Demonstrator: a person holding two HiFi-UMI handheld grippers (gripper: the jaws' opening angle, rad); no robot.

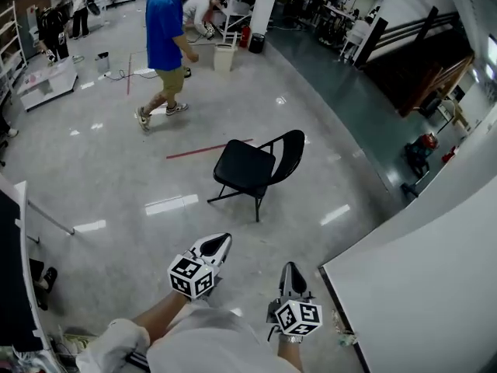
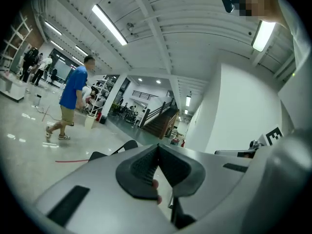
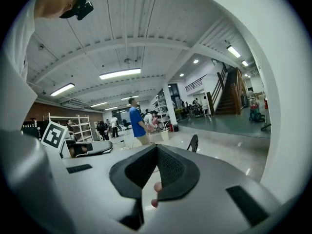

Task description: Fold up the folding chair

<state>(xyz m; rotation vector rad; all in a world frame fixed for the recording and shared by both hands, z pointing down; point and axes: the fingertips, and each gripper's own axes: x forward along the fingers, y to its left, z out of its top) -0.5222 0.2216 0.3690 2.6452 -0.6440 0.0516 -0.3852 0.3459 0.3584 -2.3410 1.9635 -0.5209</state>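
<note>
**Step in hand (judged):** approach. No contact with the chair yet, and nothing is folded.

**Position:** the folding chair (image 1: 250, 169) stands open on the glossy grey floor (image 1: 116, 177). It is mid-scene, far of both grippers and well apart from them. A white partition (image 1: 419, 286) rises near on the right. A person in a blue shirt (image 1: 165, 29) is at the far left, well clear of the chair.

**Doing it well (judgement):**
- Come in from the chair's open side. That gives 1 gripper the top of the backrest and the other the front edge of the seat.
- Steady the backrest, then swing the seat up towards it.
- The thin legs may slide on the glossy floor, so the lift should be slow.
- Both sets of fingers must part before either can take hold.

**Grippers:**
- Left gripper (image 1: 220, 242): fingers (image 2: 141, 172) together, nothing between them.
- Right gripper (image 1: 290, 269): fingers (image 3: 171, 172) pressed together, empty.

**Chair, as seen:**
- It is all black.
- The flat, squarish seat lies level and faces left.
- The curved backrest stands on the right and leans slightly back.
- The slim tube legs are splayed beneath the seat.
- In the left gripper view only the backrest top (image 2: 128, 145) and a seat edge show above the gripper body.
- In the right gripper view the backrest (image 3: 194, 143) shows just right of the fingers.
- A red tape line (image 1: 208, 150) lies on the floor just far-left of the chair.
</note>
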